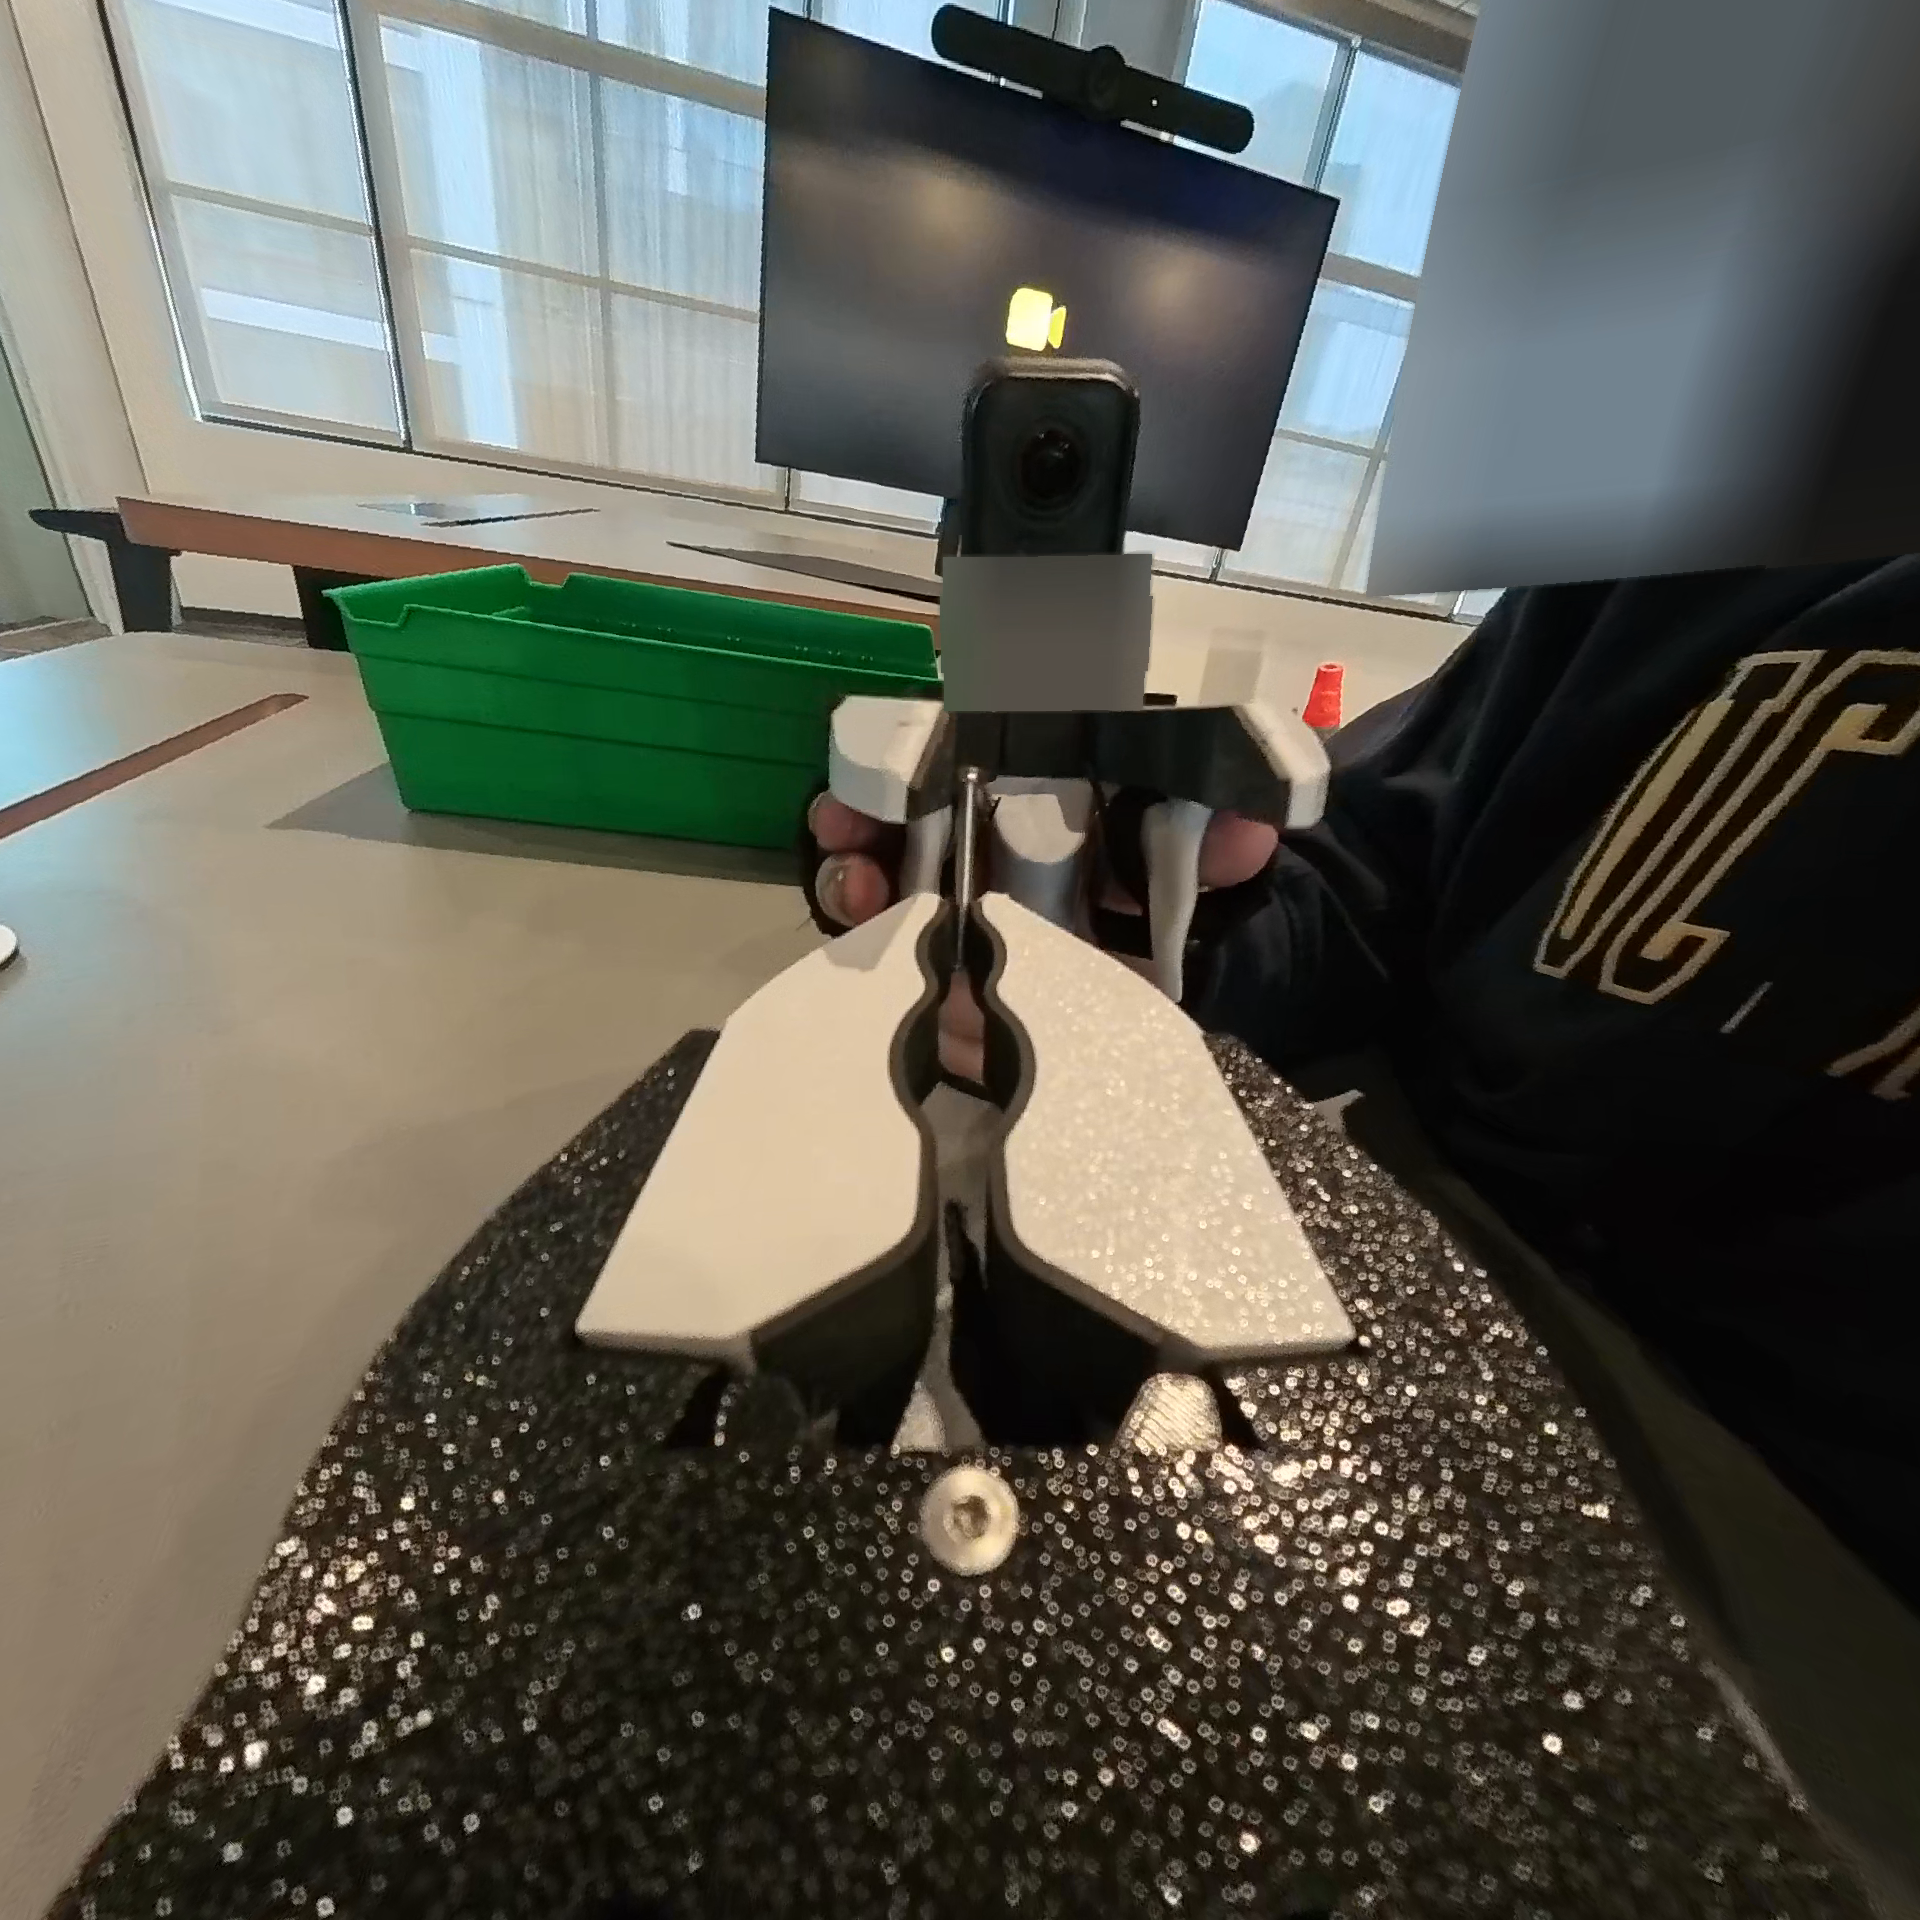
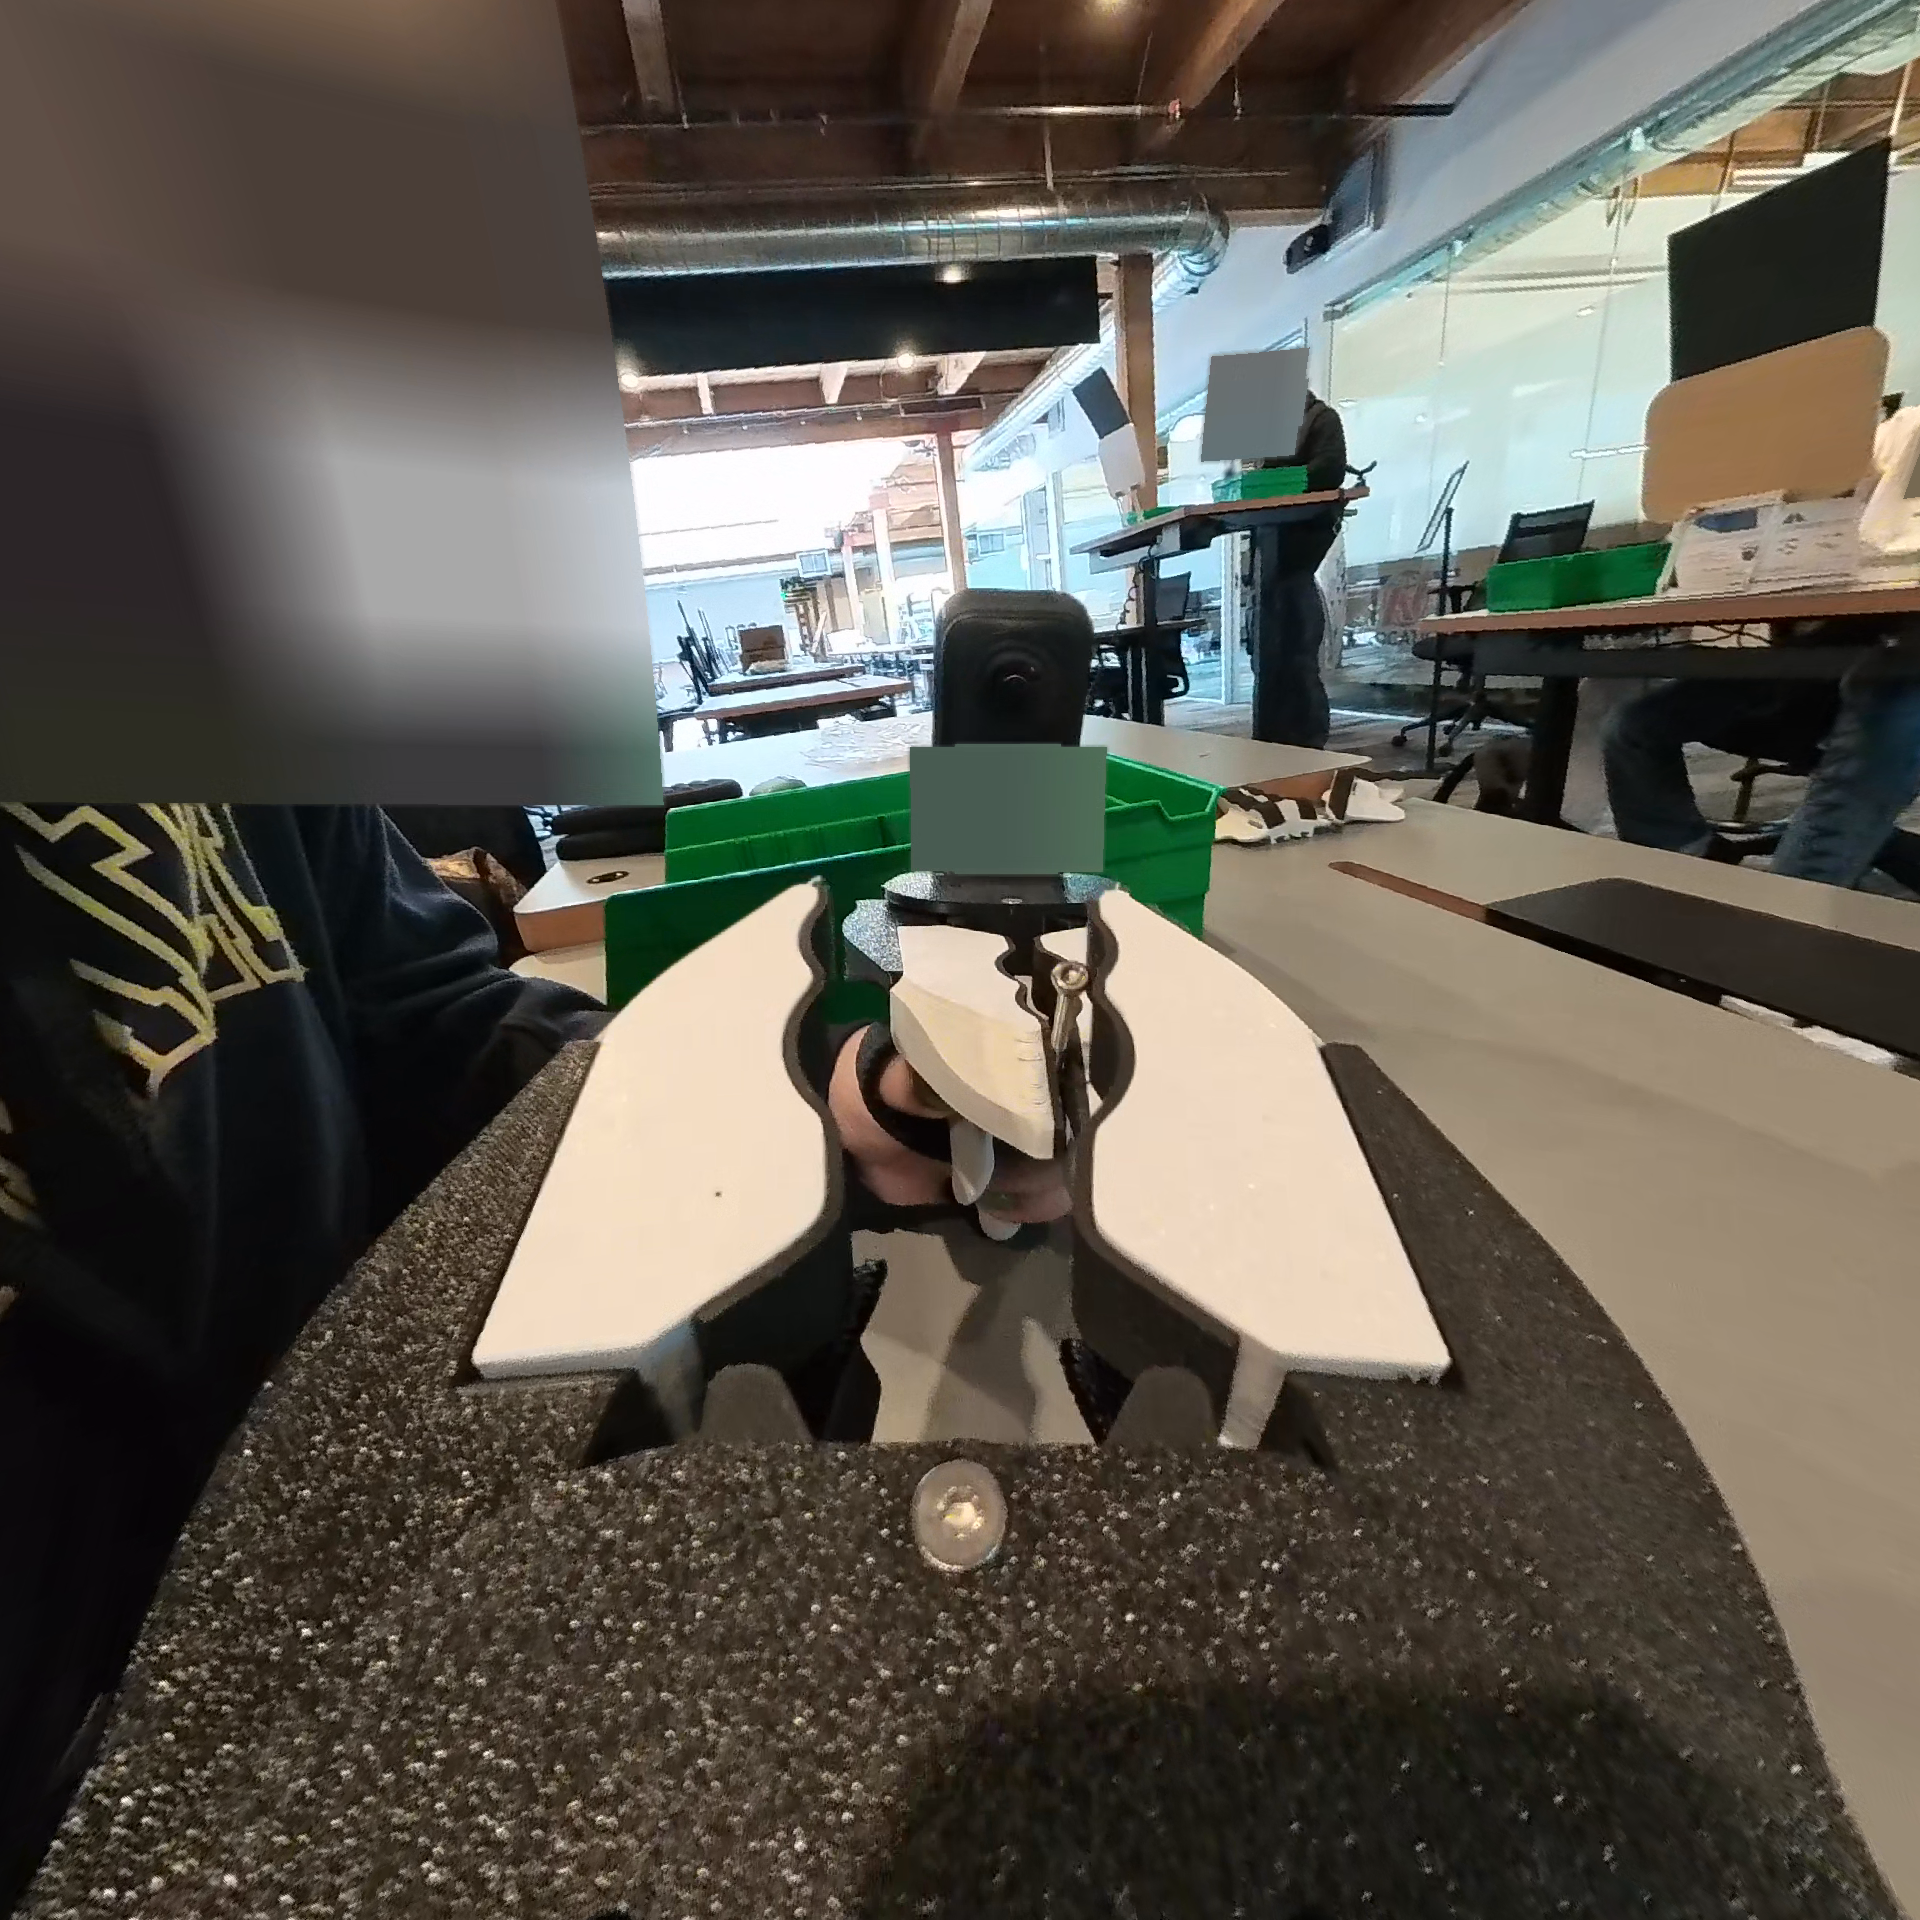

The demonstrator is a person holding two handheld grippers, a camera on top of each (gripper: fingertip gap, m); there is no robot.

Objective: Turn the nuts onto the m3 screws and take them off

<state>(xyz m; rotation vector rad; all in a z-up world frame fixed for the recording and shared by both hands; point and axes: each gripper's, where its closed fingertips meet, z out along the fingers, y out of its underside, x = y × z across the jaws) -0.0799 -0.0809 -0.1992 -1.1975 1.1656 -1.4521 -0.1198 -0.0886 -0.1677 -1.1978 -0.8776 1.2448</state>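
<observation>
Nearest in the left wrist view, the left gripper (image 1: 961, 935) has its jaws closed on the lower end of the m3 screw (image 1: 967, 852), presumably to keep it from spinning while a nut goes on. The screw stands roughly upright, head end up. Beyond it, the right gripper (image 1: 1081, 774) faces it with jaws spread wide and nothing between them (no nut is visible, though one could be too small to see).
</observation>
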